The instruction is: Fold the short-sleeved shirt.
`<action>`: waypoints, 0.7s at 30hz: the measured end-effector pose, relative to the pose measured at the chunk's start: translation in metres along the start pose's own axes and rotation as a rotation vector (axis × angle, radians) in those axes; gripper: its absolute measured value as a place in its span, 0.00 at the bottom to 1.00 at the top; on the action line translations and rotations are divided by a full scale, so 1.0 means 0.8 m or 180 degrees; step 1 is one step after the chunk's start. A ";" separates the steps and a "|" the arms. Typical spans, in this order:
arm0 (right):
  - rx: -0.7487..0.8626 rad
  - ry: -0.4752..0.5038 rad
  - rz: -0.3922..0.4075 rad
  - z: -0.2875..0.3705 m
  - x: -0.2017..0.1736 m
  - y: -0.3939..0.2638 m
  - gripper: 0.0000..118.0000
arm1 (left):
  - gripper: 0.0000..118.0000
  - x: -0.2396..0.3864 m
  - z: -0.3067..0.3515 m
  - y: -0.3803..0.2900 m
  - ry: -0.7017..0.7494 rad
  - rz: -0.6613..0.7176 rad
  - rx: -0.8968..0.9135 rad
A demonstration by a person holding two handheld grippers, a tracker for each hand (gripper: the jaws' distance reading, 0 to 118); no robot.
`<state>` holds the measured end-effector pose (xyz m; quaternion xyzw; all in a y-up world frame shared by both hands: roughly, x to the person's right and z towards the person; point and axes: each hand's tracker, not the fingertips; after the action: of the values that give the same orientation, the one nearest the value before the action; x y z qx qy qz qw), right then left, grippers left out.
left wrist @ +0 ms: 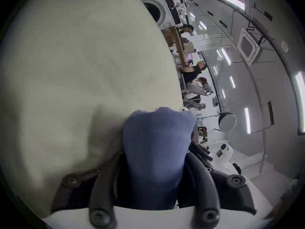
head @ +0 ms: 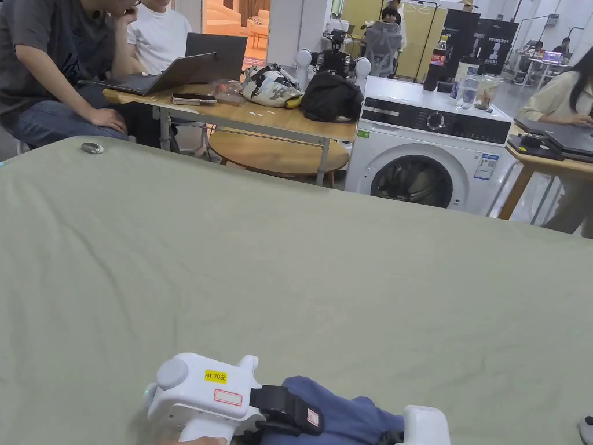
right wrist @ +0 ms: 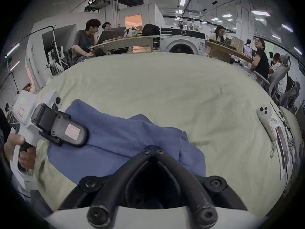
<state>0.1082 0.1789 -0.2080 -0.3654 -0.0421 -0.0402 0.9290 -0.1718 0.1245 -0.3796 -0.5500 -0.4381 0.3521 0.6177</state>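
1. Shirt (right wrist: 125,136), blue and short-sleeved, lying bunched at the near edge of the green-covered table (head: 301,261), between the two grippers and not yet spread flat.
2. Left gripper (left wrist: 155,158) gripping a thick bunch of the blue cloth: fabric filling the gap between both jaws in the left gripper view, jaws held a narrow way apart by the wad and pressing on it from either side.
3. Right gripper (right wrist: 152,150) sitting with jaw tips drawn together on the cloth in the right gripper view; looking pinched on a thin edge or fold of the shirt, though hard to tell exactly how much fabric is caught there.
4. Judging the step in hand: lifting and carrying the shirt out over the open cloth to spread it before any fold is made.
5. Doing it well: keeping both grips firm while drawing the grippers apart, so that the garment is opening rather than staying in a lump.
6. Moving forward onto the wide bare stretch of table, well away from the near edge, so that nothing is hanging over.
7. Checking which parts are held; shoulders or hem corners would be giving a clean spread, a random wad would not, and the left grip looks like a wad.
8. Steering clear of the white controller (right wrist: 265,117) lying near the right edge of the table while laying the cloth down.
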 end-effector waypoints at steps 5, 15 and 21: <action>0.0084 -0.0036 0.0077 0.000 -0.008 -0.007 0.00 | 0.24 -0.001 0.003 -0.011 -0.0011 0.0069 0.0089; 0.1394 -0.0298 0.0205 0.051 0.001 0.055 0.00 | 0.24 0.027 0.037 -0.014 -0.0026 0.0071 0.0177; 0.1819 -0.0333 0.0116 0.061 -0.018 0.078 0.00 | 0.24 0.044 0.093 -0.014 0.0029 0.0136 0.0320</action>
<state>0.0982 0.2583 -0.2158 -0.0911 -0.0930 0.0089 0.9915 -0.2283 0.1827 -0.3625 -0.5292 -0.4052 0.3842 0.6389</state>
